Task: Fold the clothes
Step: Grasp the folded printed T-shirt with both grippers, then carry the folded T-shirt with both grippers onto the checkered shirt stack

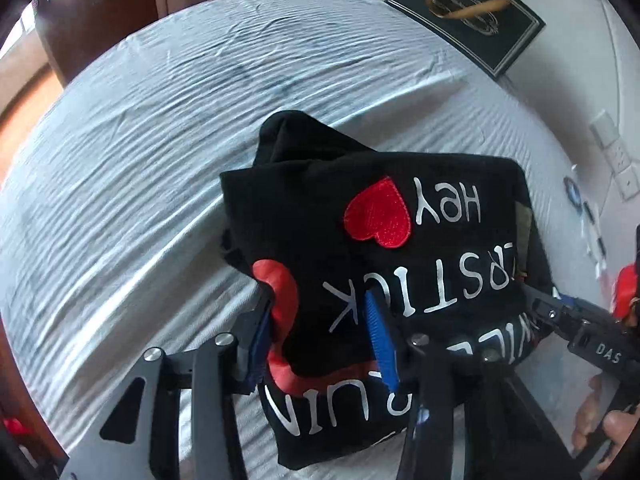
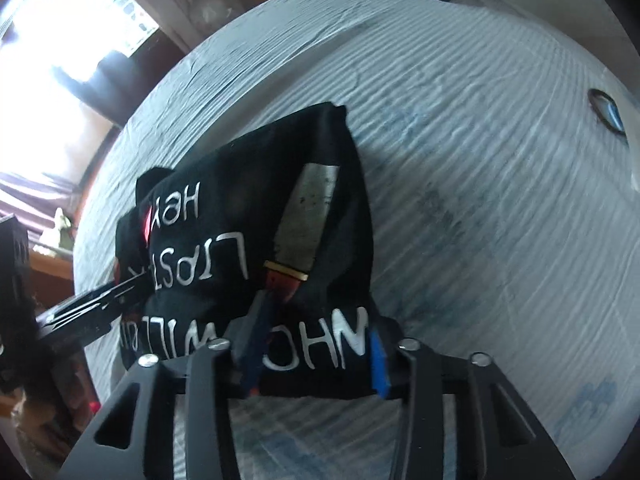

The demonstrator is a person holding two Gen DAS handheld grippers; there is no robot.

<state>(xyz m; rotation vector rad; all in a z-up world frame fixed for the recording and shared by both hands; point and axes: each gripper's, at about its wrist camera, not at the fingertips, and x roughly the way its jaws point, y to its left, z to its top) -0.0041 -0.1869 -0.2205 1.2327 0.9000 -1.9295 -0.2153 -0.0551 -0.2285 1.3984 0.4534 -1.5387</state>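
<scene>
A folded black T-shirt (image 1: 360,248) with white lettering and a red heart patch is held above a bed with a pale striped sheet (image 1: 140,160). My left gripper (image 1: 320,340) is shut on the shirt's near edge, its blue pads either side of the fabric. My right gripper (image 2: 316,344) is shut on the other part of the near edge; the shirt (image 2: 240,220) shows there with a printed lipstick. The right gripper also shows at the right of the left wrist view (image 1: 560,312). The left gripper shows at the left of the right wrist view (image 2: 100,304).
A dark framed picture (image 1: 468,12) lies at the far end of the bed near a white wall. A small round blue object (image 2: 608,114) lies on the sheet at the right. Wooden furniture (image 1: 80,32) and a bright window (image 2: 80,40) stand beyond the bed.
</scene>
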